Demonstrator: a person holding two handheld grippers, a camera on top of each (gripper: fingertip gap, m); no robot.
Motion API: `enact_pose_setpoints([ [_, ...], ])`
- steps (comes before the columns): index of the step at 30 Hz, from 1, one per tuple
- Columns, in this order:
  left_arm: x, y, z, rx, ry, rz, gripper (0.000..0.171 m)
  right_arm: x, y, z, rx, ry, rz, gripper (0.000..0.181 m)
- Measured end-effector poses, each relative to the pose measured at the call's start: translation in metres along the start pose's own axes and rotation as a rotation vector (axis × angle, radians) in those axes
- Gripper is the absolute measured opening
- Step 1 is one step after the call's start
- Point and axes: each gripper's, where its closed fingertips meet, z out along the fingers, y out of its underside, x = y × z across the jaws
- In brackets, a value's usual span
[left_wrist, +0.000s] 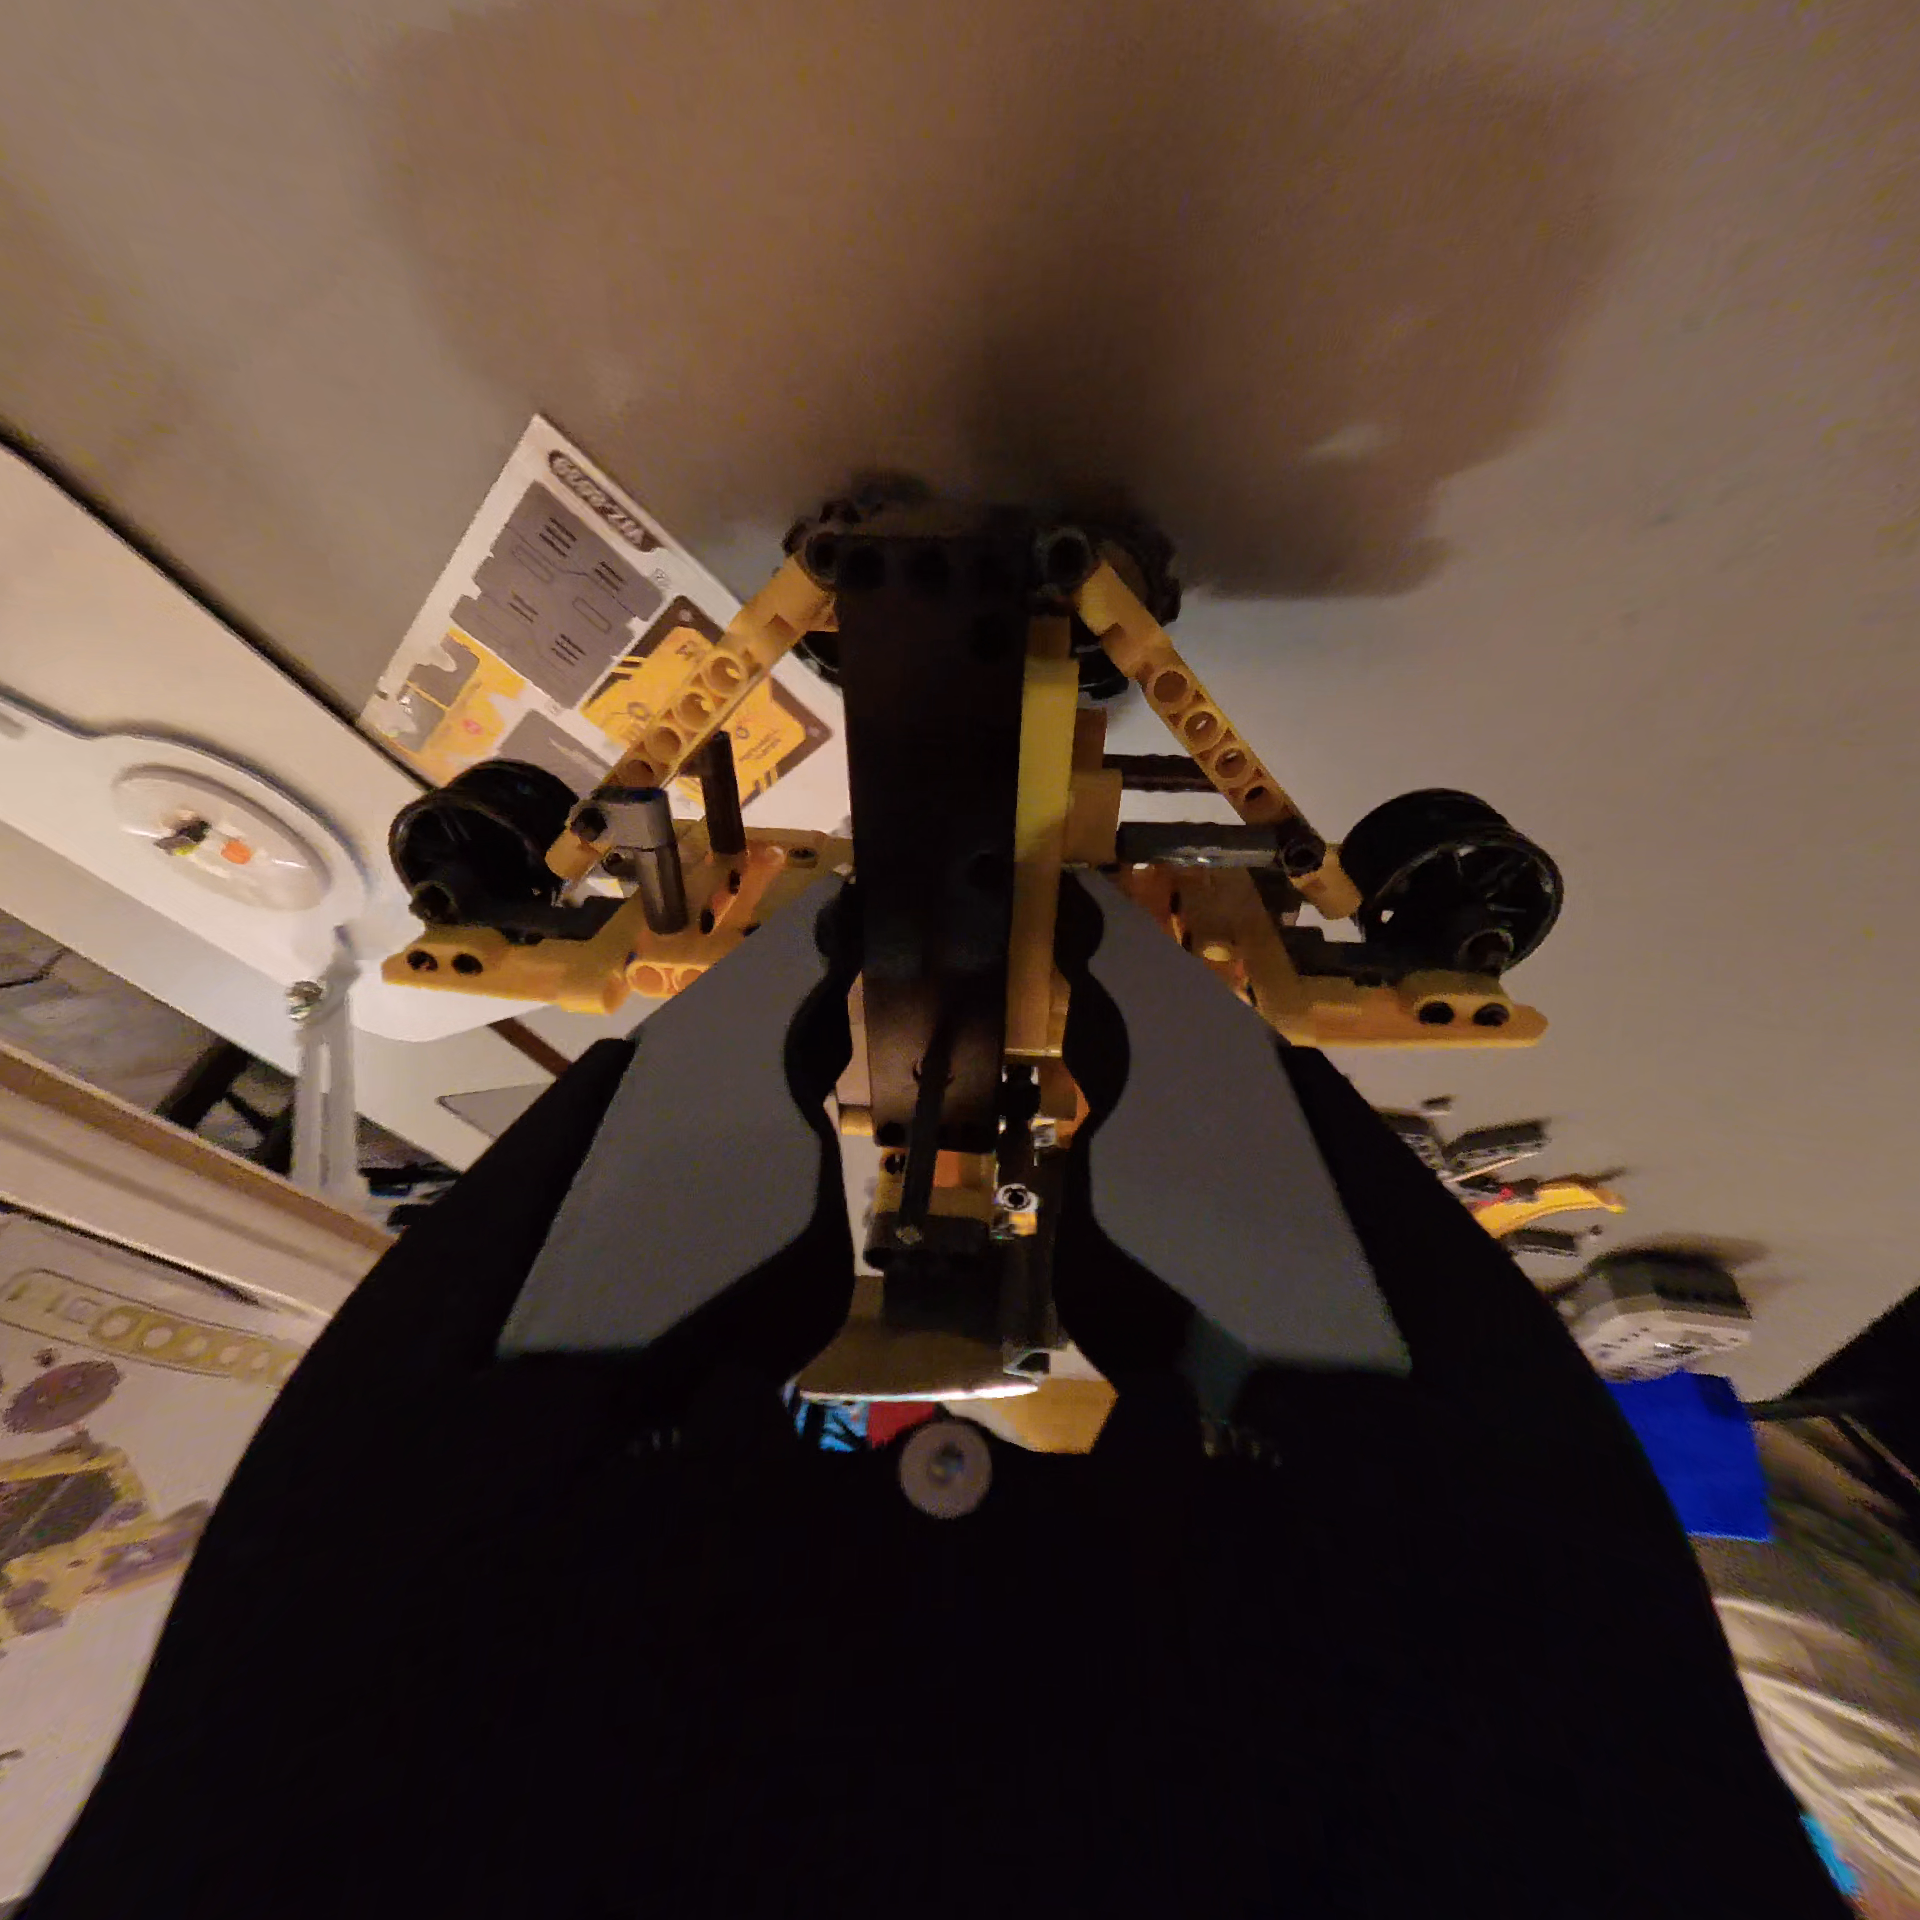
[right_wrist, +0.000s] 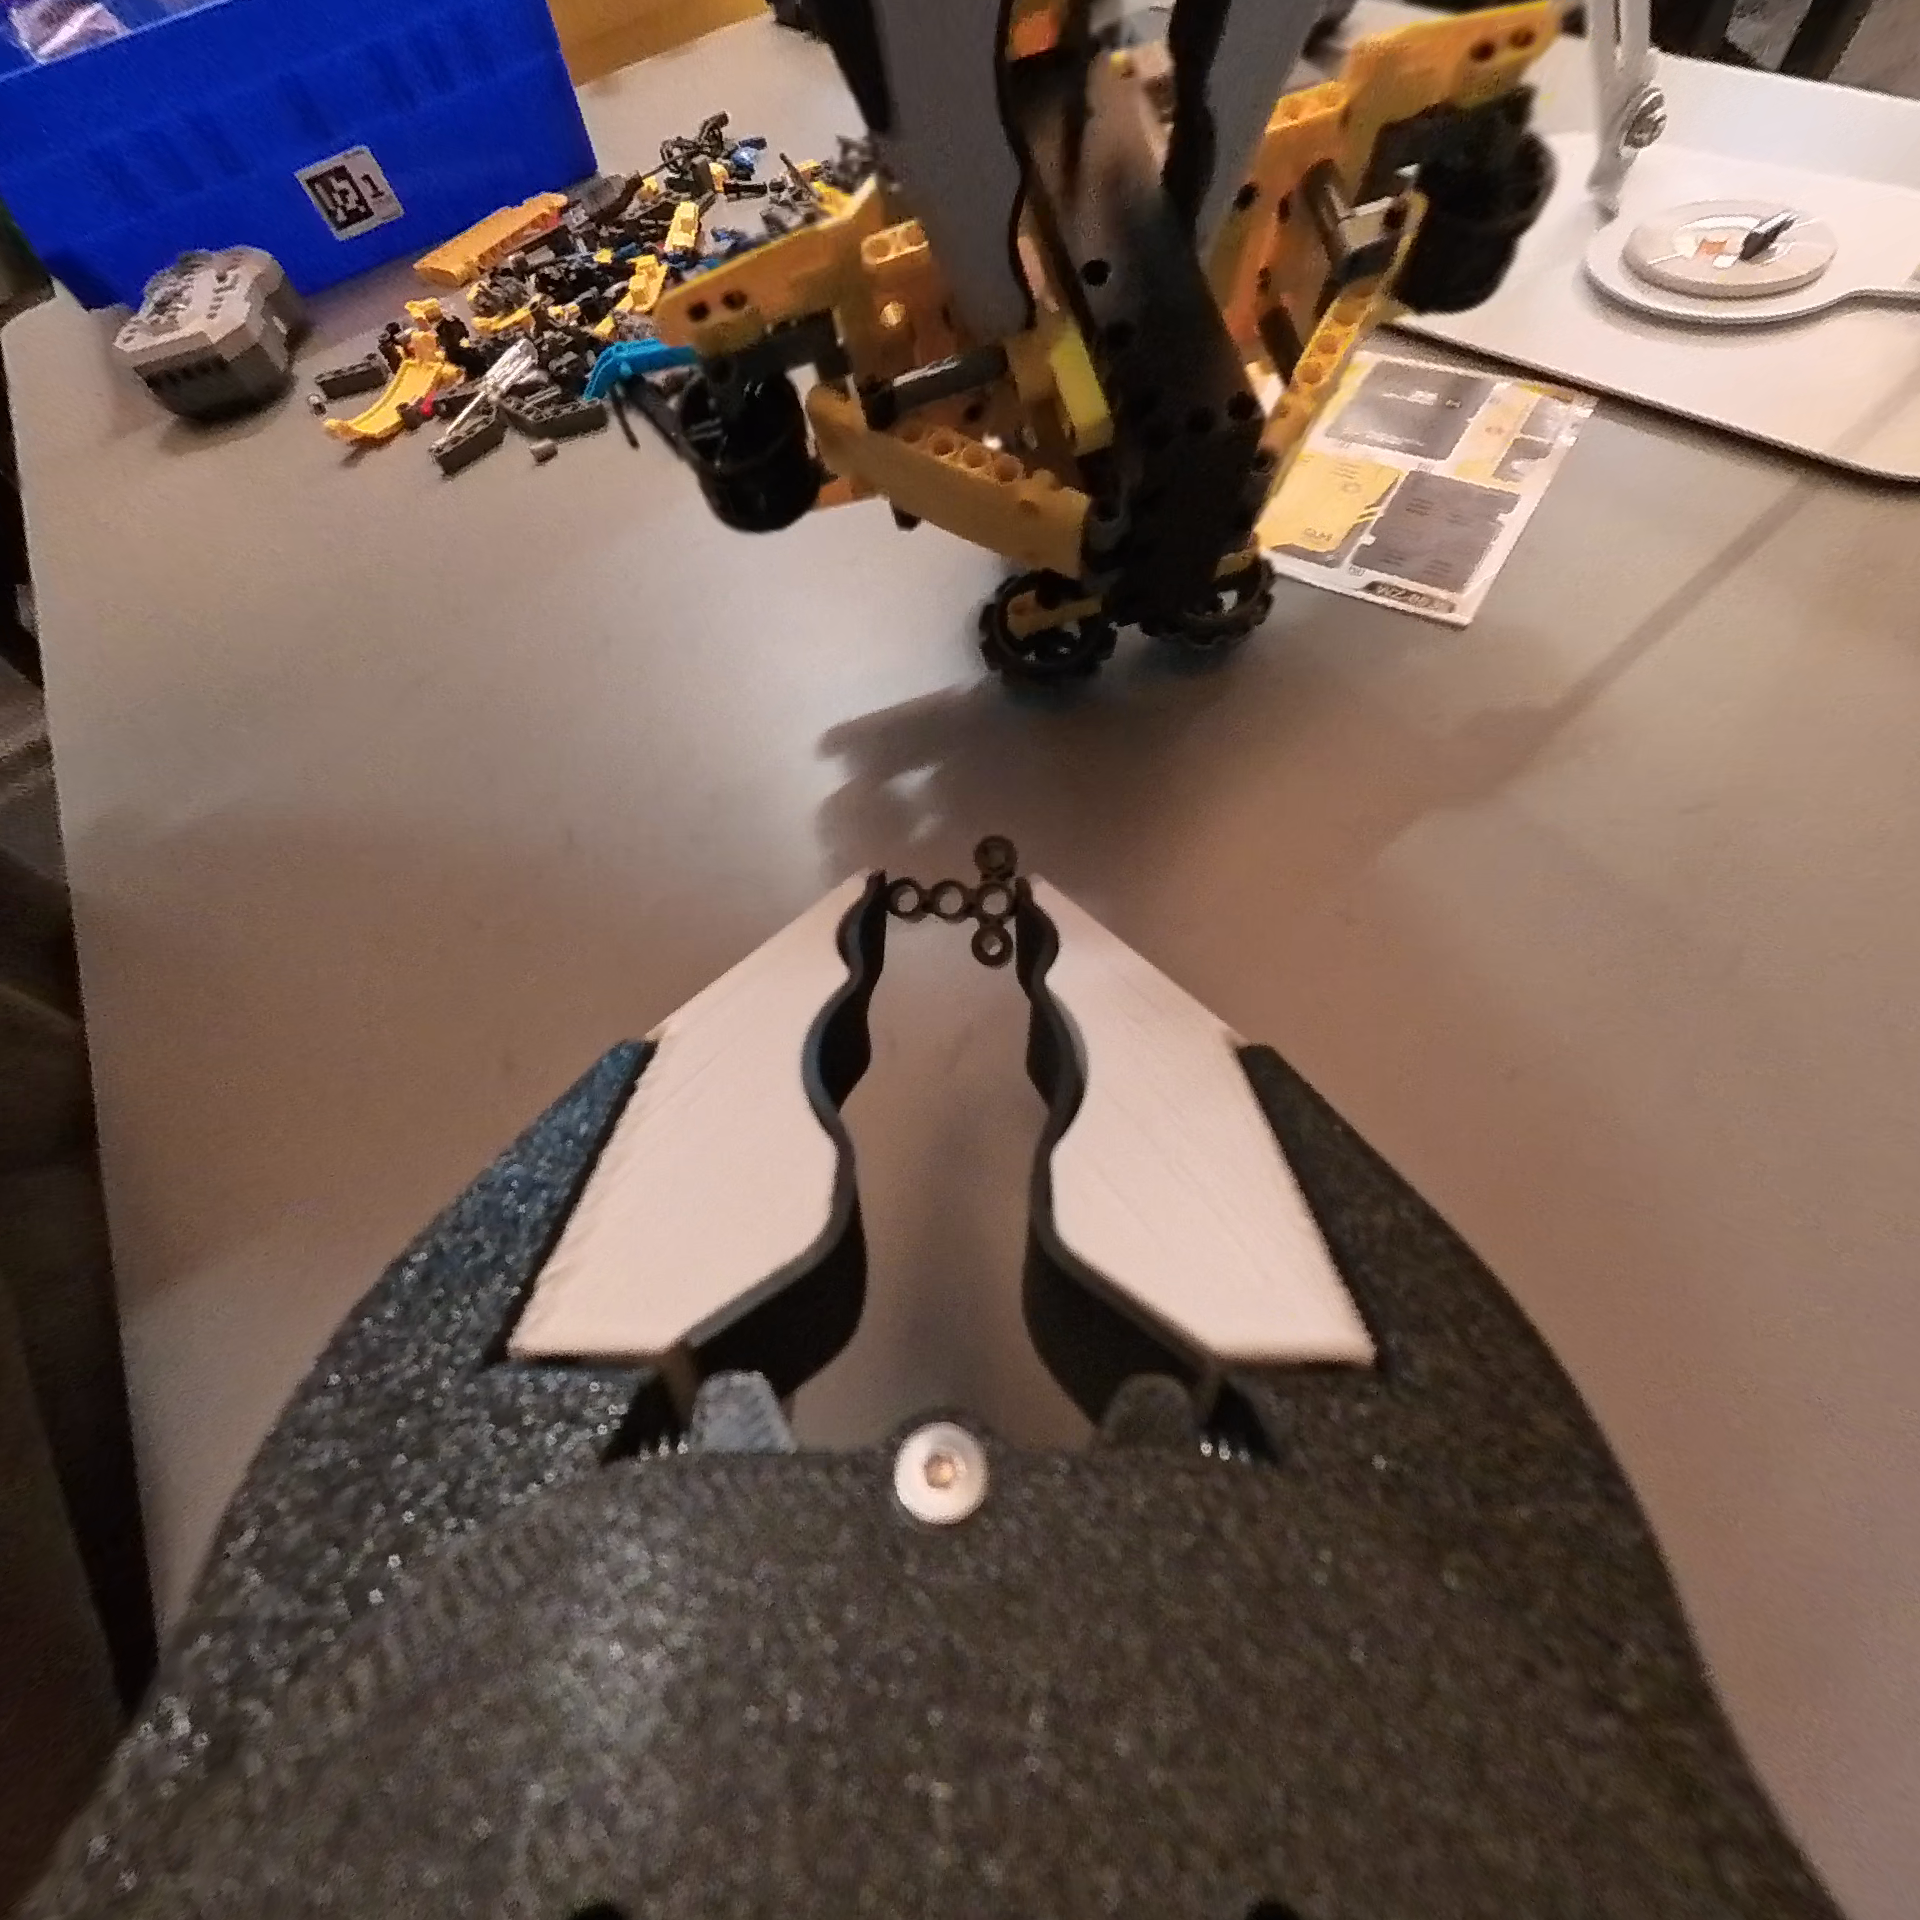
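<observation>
The left gripper points steeply down toward the table, its two grey fingers closed in from either side on the black-and-yellow model vehicle — the jaws clamp the model's central spine, so the model hangs nose-down from them. From the right wrist view this same gripper comes in from the top edge at the far side of the scene, fingers angled downward.

The right gripper sits nearer, held low and roughly level over the table. Its pale fingers converge toward the tips, pinching a small black cross-shaped connector piece — the gap behind the tips stays wide.
</observation>
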Motion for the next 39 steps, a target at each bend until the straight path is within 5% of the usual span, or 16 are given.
enact_pose_setpoints([
  [6,0.058,-0.024,-0.018,0.117,0.172,-0.031,0.035,-0.005,-0.002,-0.021,0.038,-0.045,-0.002,0.024],
  [12,0.088,-0.047,-0.024,0.125,0.096,0.014,0.035,-0.024,0.041,-0.026,-0.152,-0.112,0.028,0.024],
  [20,0.091,-0.055,-0.027,0.123,0.067,0.002,0.035,-0.019,0.069,-0.014,-0.321,0.084,-0.094,0.025],
  [31,0.090,-0.057,-0.027,0.161,0.037,0.008,0.035,-0.014,0.055,-0.022,-0.330,0.158,-0.124,0.029],
  [39,0.090,-0.057,-0.027,0.159,0.035,0.012,0.035,-0.017,0.064,-0.021,-0.469,0.149,-0.211,0.030],
])
